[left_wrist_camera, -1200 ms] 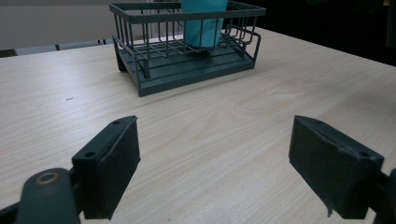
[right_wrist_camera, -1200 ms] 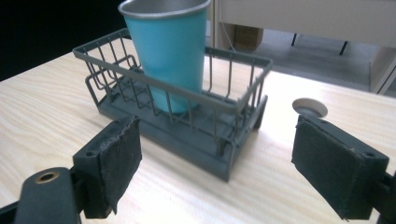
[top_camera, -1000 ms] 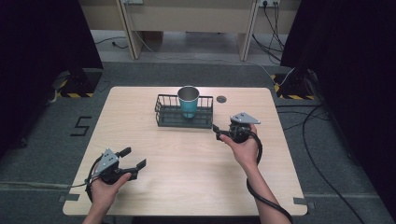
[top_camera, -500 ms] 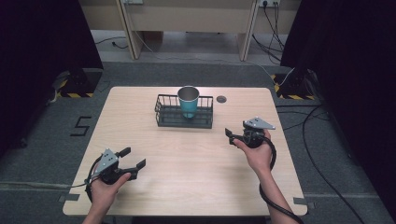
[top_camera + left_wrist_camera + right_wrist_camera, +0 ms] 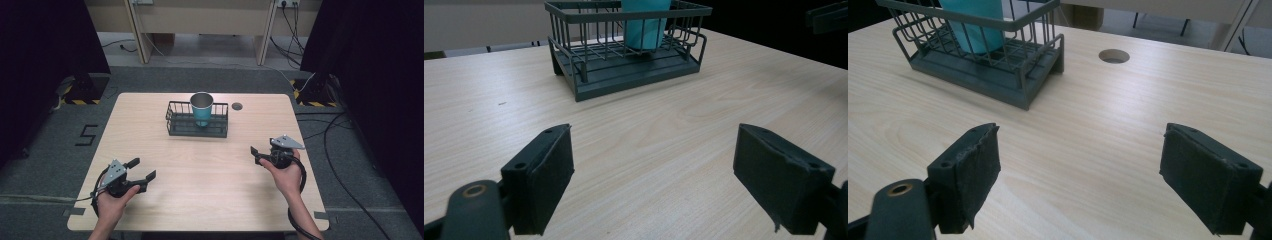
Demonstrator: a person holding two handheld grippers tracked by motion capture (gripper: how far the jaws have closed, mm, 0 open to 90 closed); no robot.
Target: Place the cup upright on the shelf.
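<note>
Cup: the teal cup [image 5: 202, 109] stands upright inside the wire basket [image 5: 197, 121], steel-lined mouth up; the basket's walls pen it in, so it has nowhere to tip.
Basket: parked toward the far edge of the table [image 5: 150, 150], roughly midway between its left and right edges, long side facing the person. Sitting there, it's about equally placed for either hand, I'd say.
Left gripper: the left gripper [image 5: 141, 170] hovers over the near left corner, jaws spread wide, nothing between them. Its own view looks straight across bare wood to the basket [image 5: 624, 47] and cup [image 5: 644, 25], well apart from both.
Right gripper: the right gripper [image 5: 255, 155] is out toward the right edge, jaws likewise parted and empty, angled in at the basket [image 5: 978, 55]. The cup [image 5: 975, 22] rises behind the wires.
Judgement: both hands read as parked clear of the load, with the cup already settled in place.
Cable hole: a round hole [image 5: 237, 106] sits in the tabletop just beside the basket's right end; whether it's capped, hard to tell from above.
Surface: pale wood-grain laminate, matte, uncluttered.
Room: grey floor with a taped "5" [image 5: 87, 135] left of the table, black curtains either side, cables [image 5: 345, 165] trailing on the right, pale cabinets at the back.
</note>
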